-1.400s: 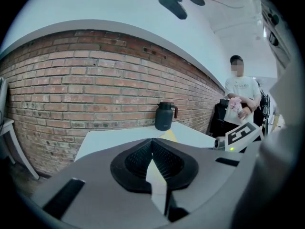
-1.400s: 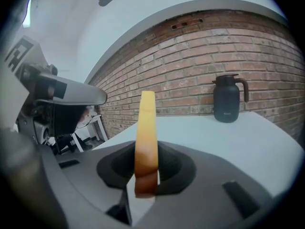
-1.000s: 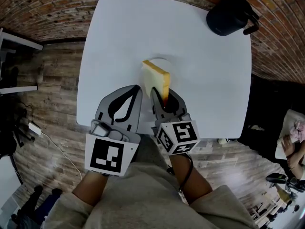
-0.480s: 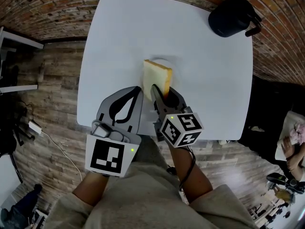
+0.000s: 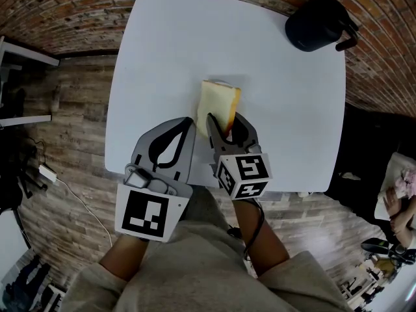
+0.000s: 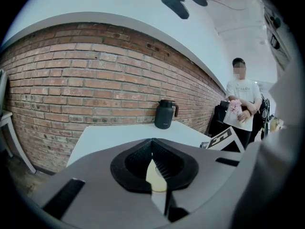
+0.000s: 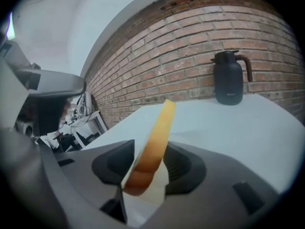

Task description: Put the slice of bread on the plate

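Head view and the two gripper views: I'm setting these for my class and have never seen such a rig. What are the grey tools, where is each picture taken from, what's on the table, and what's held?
There is no robot here: a person holds a hand-held gripper in each hand. The head view comes from a camera on the person's head, looking down. Each gripper view comes from a camera riding on that gripper, looking along its jaws. On the white table stand a dark jug and a pale plate that is hard to make out. The right gripper has the slice of bread tilted on edge between its jaws. The jaws are opening, so it seems to be letting go. The left gripper is shut and empty.
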`<state>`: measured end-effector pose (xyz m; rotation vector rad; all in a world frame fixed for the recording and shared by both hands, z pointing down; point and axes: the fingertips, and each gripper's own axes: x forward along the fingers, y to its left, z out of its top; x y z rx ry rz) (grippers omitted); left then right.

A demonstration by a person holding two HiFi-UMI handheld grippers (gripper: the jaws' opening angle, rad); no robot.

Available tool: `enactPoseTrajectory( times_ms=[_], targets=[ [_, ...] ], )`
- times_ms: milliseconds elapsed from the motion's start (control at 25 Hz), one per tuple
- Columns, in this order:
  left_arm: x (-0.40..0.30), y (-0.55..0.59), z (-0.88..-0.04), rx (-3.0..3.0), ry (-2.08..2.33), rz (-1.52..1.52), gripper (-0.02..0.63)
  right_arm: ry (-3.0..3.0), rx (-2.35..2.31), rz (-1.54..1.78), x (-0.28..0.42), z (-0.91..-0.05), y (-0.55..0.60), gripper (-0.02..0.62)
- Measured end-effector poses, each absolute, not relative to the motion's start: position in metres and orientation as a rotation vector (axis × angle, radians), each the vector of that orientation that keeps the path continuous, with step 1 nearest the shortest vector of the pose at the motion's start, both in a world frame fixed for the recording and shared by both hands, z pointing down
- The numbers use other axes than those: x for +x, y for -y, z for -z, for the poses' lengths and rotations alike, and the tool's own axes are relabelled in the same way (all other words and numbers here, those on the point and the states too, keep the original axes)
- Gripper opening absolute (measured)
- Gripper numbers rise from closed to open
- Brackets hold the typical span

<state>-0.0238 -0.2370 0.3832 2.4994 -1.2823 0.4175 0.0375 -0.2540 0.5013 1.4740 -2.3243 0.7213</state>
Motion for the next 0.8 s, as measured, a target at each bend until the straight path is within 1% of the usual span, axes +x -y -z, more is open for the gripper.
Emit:
enactPoseTrajectory(
  times_ms=[80,160,320,680,800],
  targets=[
    [-0.025,0.237,-0.384,2.495,1.283,-0.417,0.011,2.285,1.473,-0.704,0.04,-0.507,0.255,0.219],
    [-0.026,0.238,-0.384,2.492,1.284,-0.415,0.011,2.242,1.476,-0.703,0.044,-0.513,0.254,0.235],
    [-0.027,0.238,-0.383,2.494,1.282,-0.411,0.011,2.15,1.463,-0.69,0.049,-0.526,0.25,0.296],
    [-0.031,0.237,-0.381,2.492,1.284,-0.403,0.011,2.054,1.505,-0.655,0.057,-0.53,0.252,0.373],
    [-0.031,0.236,-0.379,2.493,1.287,-0.394,0.011,2.034,1.513,-0.674,0.059,-0.534,0.25,0.427]
  ],
)
